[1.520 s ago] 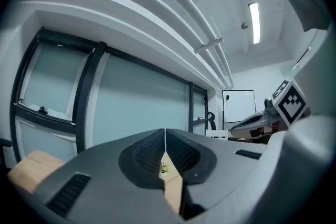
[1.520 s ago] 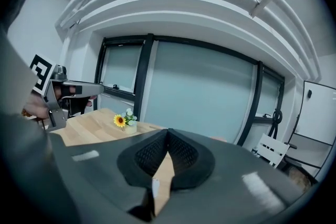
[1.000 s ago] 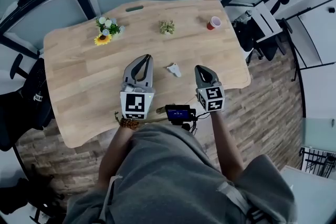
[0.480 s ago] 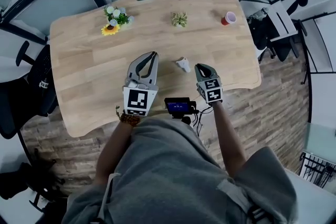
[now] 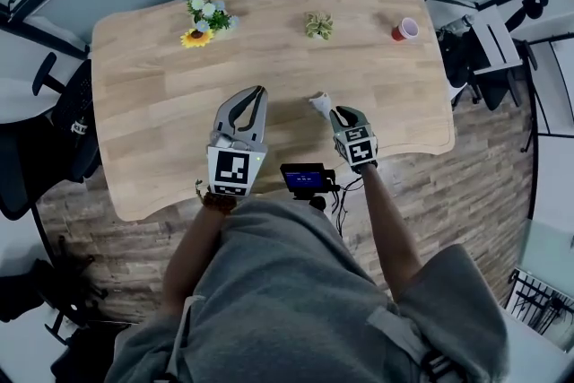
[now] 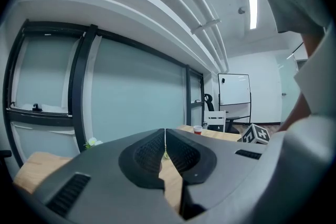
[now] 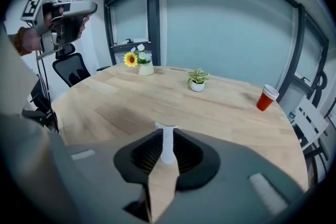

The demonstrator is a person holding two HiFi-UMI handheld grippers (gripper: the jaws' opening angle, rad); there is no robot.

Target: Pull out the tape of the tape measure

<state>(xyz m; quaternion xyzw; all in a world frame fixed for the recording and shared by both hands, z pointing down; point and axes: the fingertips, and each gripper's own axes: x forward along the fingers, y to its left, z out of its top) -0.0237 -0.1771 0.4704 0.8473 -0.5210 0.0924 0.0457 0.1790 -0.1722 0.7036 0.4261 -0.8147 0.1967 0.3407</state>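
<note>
A small white tape measure (image 5: 317, 101) lies on the wooden table (image 5: 161, 103), a little right of the middle. My right gripper (image 5: 334, 113) points down at it from the near side, tips right beside it. In the right gripper view the white tape measure (image 7: 167, 127) shows in the gap between the tips of my right gripper (image 7: 167, 137). Its jaws have just been opening; the pads stand slightly apart and I cannot see them press on it. My left gripper (image 5: 259, 91) hovers over the table to the left, shut and empty, and its left gripper view (image 6: 165, 131) looks level across the room.
A vase of sunflowers (image 5: 204, 21), a small potted plant (image 5: 318, 24) and a red cup (image 5: 404, 30) stand along the table's far edge. An office chair (image 5: 54, 117) stands to the left. A small screen (image 5: 303, 178) hangs at the person's chest.
My right gripper has come down and forward until its tips are next to the tape measure. My left gripper has sunk a little. The head view has shifted.
</note>
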